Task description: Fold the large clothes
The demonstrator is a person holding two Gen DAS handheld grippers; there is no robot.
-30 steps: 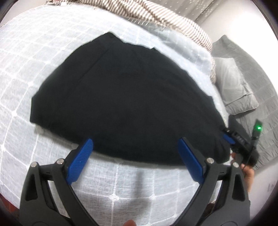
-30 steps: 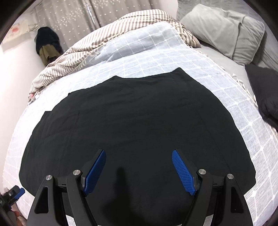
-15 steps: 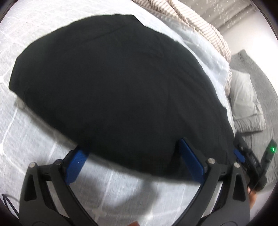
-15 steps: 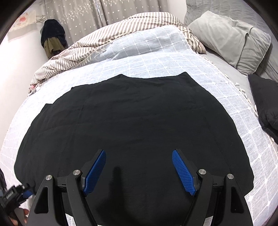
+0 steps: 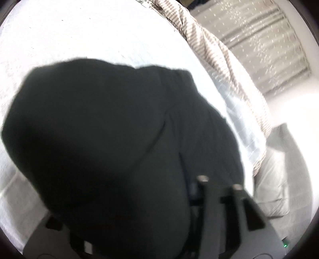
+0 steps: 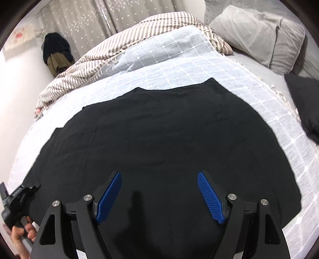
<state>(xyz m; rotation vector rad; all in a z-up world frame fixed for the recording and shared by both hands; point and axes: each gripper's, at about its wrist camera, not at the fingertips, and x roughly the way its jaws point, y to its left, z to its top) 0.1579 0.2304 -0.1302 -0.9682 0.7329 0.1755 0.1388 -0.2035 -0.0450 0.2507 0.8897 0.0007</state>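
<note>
grey starred curtains (image 6: 123, 18) back a bed (image 6: 179, 65) where the black garment (image 6: 159, 139) lies spread flat. right tongs (image 6: 159, 197) hover wide open and empty over its near hem. left tongs (image 6: 22, 194) sit at the left corner; cloth drapes over them, so i cannot tell their grip. probably best: pinch the hem only, both corners level.

In the left wrist view we see heavy motion blur and overexposure: the bedspread (image 5: 83, 29) is blown out to near white, and the black garment (image 5: 103, 139) is a soft, detail-less mass. Our right wrist view is sharp and evenly lit, with a faint shadow on the cloth between the right claw (image 6: 159, 197) fingers. Both views bend strongly toward dark circular edges.
</note>
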